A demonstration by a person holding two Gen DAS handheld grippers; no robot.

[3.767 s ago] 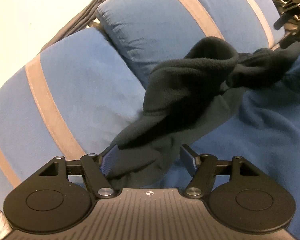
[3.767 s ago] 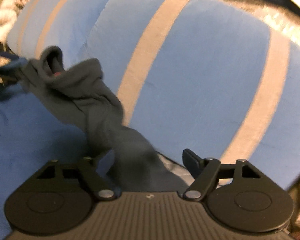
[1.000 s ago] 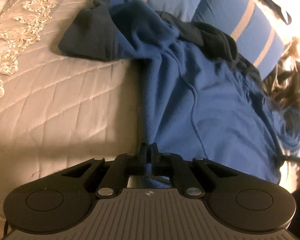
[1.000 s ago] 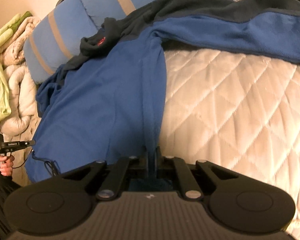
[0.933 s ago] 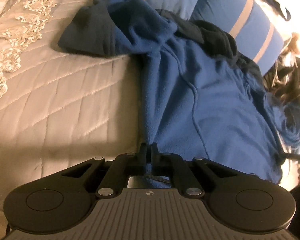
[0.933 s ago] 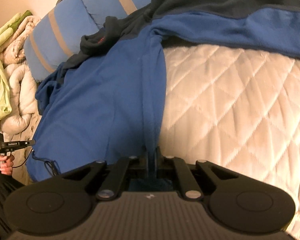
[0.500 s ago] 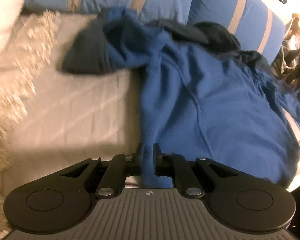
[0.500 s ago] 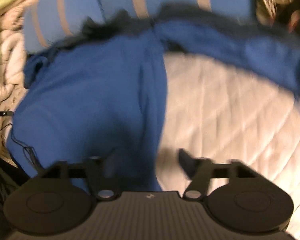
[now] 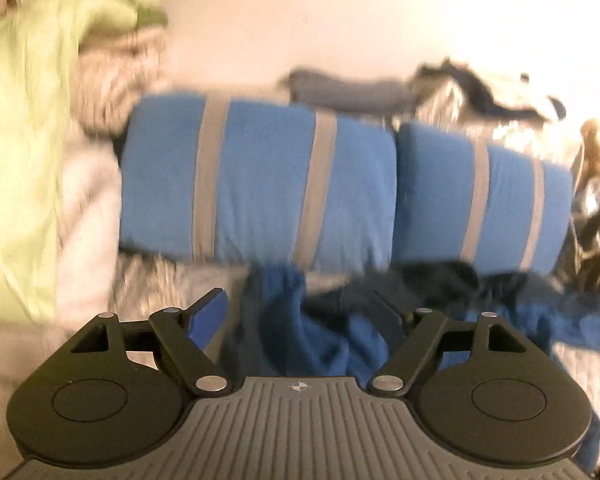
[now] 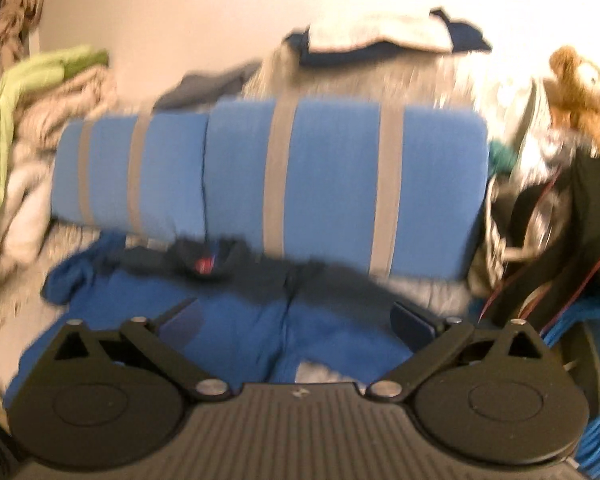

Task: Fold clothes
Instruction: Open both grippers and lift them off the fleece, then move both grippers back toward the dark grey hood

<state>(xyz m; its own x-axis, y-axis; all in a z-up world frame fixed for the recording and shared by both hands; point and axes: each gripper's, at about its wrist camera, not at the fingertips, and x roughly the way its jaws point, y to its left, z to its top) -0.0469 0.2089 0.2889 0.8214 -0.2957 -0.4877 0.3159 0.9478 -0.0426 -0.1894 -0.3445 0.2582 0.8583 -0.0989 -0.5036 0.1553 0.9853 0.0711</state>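
A blue fleece jacket (image 9: 340, 340) with a dark collar lies spread on the bed, its top against the pillows. In the right wrist view the jacket (image 10: 228, 320) fills the lower middle, with the dark collar (image 10: 268, 276) and a red label (image 10: 204, 266) at its far edge. My left gripper (image 9: 296, 298) hovers above the jacket, its jaws opening, and nothing is pressed between the pads. My right gripper (image 10: 294, 306) is also above the cloth, its jaws opening wide, with nothing held. Both views are blurred.
Two blue pillows with grey stripes (image 9: 260, 184) (image 10: 340, 184) lean at the head of the quilted bed (image 9: 152, 280). A pale green blanket (image 9: 16, 140) is heaped at the left. Folded clothes (image 10: 380, 32) lie behind the pillows. A teddy bear (image 10: 580, 88) and dark items sit at the right.
Both grippers were shut on the jacket's lower edge; now both have let go and stand apart. Both hands have risen and tipped up, so the pillows and wall fill the views.
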